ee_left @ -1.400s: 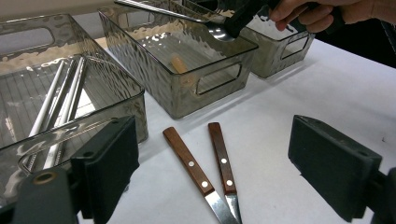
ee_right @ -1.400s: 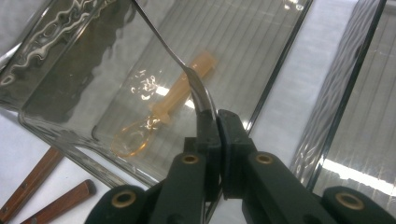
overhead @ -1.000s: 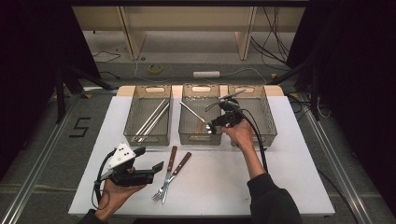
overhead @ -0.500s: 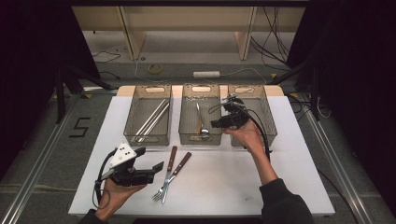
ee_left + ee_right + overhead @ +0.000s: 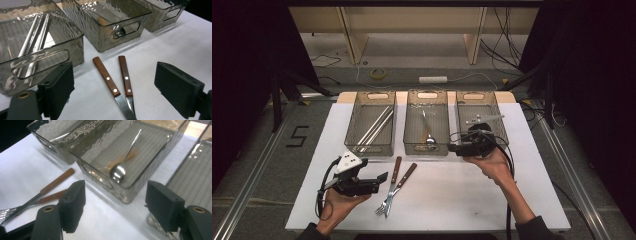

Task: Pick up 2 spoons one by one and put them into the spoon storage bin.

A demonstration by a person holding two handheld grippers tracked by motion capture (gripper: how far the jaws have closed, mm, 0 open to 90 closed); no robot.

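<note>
Two wooden-handled pieces of cutlery (image 5: 396,184) lie side by side on the white table, at least one of them a fork. My left gripper (image 5: 382,182) rests just left of them, open and empty. In the left gripper view the two brown handles (image 5: 117,77) lie between and beyond the wide-apart jaws of the left gripper (image 5: 115,88). My right gripper (image 5: 454,148) hovers open at the front right corner of the middle bin (image 5: 409,131). A metal spoon (image 5: 122,167) lies in that bin on something wooden, just ahead of the right gripper (image 5: 116,205).
Three smoky clear bins stand in a row at the back. The left bin (image 5: 355,125) holds long metal rods (image 5: 374,127). The right bin (image 5: 501,125) sits partly behind my right hand. The white table (image 5: 447,200) ends close to the person.
The spoon left the right gripper and now lies in the middle bin. The right gripper has drawn back toward the person and to the right. The left gripper stayed put.
</note>
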